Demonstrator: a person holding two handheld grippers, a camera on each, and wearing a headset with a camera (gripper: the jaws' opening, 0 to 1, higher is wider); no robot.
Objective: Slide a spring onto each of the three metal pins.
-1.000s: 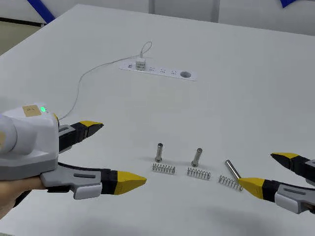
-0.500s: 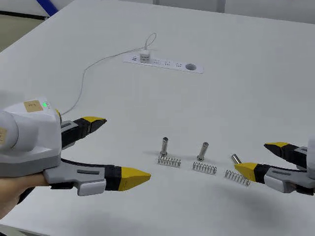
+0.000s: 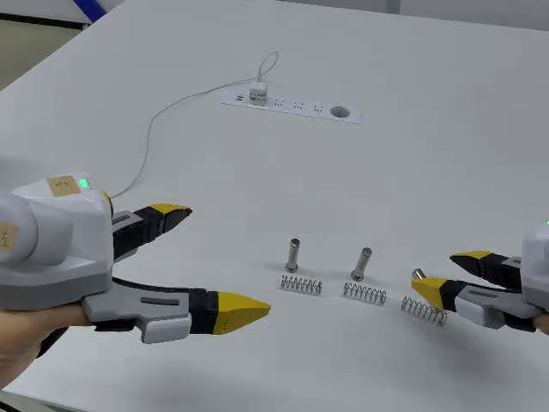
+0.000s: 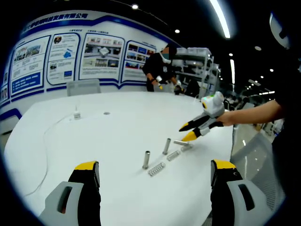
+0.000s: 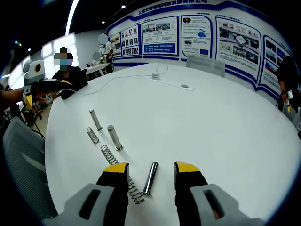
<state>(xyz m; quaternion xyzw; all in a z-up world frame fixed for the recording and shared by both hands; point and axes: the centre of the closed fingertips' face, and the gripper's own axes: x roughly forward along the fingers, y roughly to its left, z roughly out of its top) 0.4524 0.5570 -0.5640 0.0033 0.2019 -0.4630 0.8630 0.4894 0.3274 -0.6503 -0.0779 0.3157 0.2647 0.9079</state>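
Right hand-held gripper spread around a lying pin, left hand-held gripper gaping wide
The lying pin rests on the white worktop between the right jaws, apart from both, with the near spring just beside one jaw. Between the two grippers stand the middle pin and the far pin, upright, the middle spring and the far spring lying just beside them. The left jaws hold nothing

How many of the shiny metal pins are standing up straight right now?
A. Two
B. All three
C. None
A. The left pin and the middle pin stand upright, while the third pin lies flat on the table between the open jaws of the right gripper.
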